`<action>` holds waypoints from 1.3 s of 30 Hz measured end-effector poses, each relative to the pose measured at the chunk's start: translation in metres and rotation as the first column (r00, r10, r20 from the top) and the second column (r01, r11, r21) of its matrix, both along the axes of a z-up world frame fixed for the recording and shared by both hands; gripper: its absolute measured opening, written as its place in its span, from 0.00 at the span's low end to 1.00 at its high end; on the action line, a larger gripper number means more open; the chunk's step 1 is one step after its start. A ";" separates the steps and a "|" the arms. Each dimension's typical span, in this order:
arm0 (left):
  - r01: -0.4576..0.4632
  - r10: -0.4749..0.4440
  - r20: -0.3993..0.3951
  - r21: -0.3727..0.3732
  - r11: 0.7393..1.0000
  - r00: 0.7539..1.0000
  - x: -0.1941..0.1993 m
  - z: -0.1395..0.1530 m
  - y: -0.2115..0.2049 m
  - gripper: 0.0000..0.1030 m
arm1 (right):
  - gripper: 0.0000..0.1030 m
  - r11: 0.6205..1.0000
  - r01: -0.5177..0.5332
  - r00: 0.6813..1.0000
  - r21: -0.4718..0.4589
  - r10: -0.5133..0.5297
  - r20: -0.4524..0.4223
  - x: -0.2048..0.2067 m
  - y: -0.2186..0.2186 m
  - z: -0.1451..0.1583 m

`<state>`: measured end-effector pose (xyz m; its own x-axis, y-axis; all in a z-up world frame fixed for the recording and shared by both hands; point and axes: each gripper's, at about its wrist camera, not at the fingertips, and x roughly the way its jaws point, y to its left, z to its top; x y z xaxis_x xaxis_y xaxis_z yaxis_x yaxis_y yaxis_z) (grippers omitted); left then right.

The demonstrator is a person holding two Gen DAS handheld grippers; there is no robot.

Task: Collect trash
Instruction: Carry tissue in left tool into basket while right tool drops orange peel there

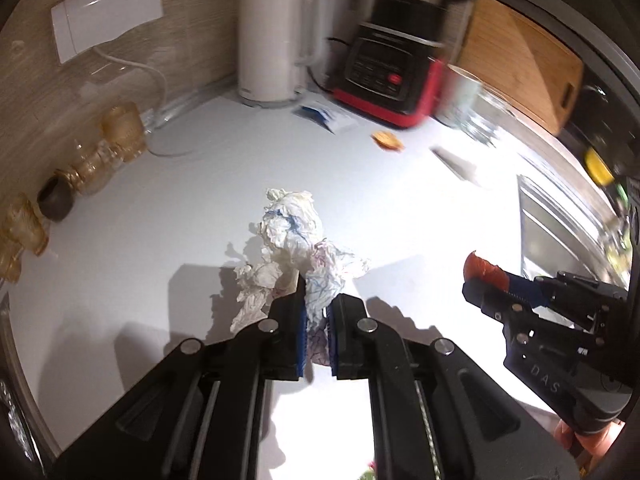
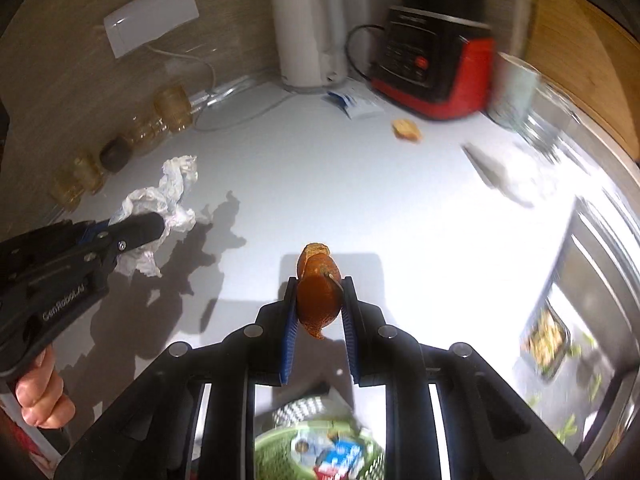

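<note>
Two grippers loaded: left gripper (image 1: 316,312) clamped on crumpled tissue paper (image 1: 294,240) above the white countertop (image 1: 160,208); right gripper (image 2: 319,312) clamped on orange peel (image 2: 319,292), held over a green basket (image 2: 268,452) of trash at near edge.

Crumpled white paper wad (image 1: 294,256) with blue/red marks pinched in left tool (image 1: 316,312) at frame centre, orange peel piece (image 2: 319,294) clamped in right tool (image 2: 319,308), another peel scrap (image 2: 407,129) lying on white bench (image 2: 360,200) upper centre-right.
</note>
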<state>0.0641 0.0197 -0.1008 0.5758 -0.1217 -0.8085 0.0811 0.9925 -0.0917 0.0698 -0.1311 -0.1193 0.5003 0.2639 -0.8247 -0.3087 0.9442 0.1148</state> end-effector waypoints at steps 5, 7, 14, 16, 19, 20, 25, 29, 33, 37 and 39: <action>0.075 -0.075 -0.039 -0.017 0.997 0.996 -0.065 -0.005 -0.044 0.08 | 0.21 0.998 0.066 0.997 -0.008 -0.067 -0.031 -0.081 -0.049 -0.010; 0.104 -0.105 -0.052 -0.022 0.994 0.993 -0.088 -0.008 -0.059 0.08 | 0.21 0.996 0.086 0.995 -0.004 -0.087 -0.039 -0.110 -0.064 -0.013; 0.158 -0.158 -0.063 0.002 0.987 0.985 -0.155 -0.014 -0.094 0.08 | 0.22 0.992 0.123 0.992 0.010 -0.123 -0.042 -0.183 -0.094 -0.018; 0.173 -0.172 -0.072 0.009 0.985 0.982 -0.166 -0.019 -0.100 0.08 | 0.22 0.992 0.127 0.991 0.012 -0.126 -0.041 -0.196 -0.098 -0.019; 0.193 -0.192 -0.114 -0.004 0.981 0.975 -0.180 -0.036 -0.107 0.08 | 0.22 0.991 0.132 0.990 0.012 -0.131 -0.043 -0.211 -0.102 -0.020; 0.196 -0.196 -0.133 -0.012 0.980 0.972 -0.184 -0.043 -0.109 0.08 | 0.22 0.991 0.133 0.990 0.011 -0.133 -0.045 -0.215 -0.103 -0.021; 0.208 -0.200 -0.227 0.010 0.978 0.953 -0.195 -0.096 -0.120 0.08 | 0.23 0.989 0.148 0.987 0.004 -0.148 -0.067 -0.229 -0.110 -0.032; 0.204 -0.204 -0.289 -0.028 0.978 0.935 -0.200 -0.130 -0.122 0.08 | 0.23 0.988 0.153 0.984 0.003 -0.152 -0.097 -0.236 -0.111 -0.046; 0.208 -0.203 -0.314 -0.016 0.978 0.928 -0.206 -0.145 -0.125 0.30 | 0.23 0.989 0.149 0.981 0.001 -0.147 -0.125 -0.240 -0.111 -0.058; 0.206 -0.201 -0.273 -0.012 0.979 0.941 -0.211 -0.133 -0.123 0.50 | 0.23 0.989 0.146 0.981 0.000 -0.144 -0.133 -0.242 -0.111 -0.063; 0.200 -0.194 -0.258 -0.003 0.980 0.947 -0.213 -0.126 -0.121 0.57 | 0.23 0.989 0.146 0.980 -0.001 -0.145 -0.135 -0.242 -0.111 -0.065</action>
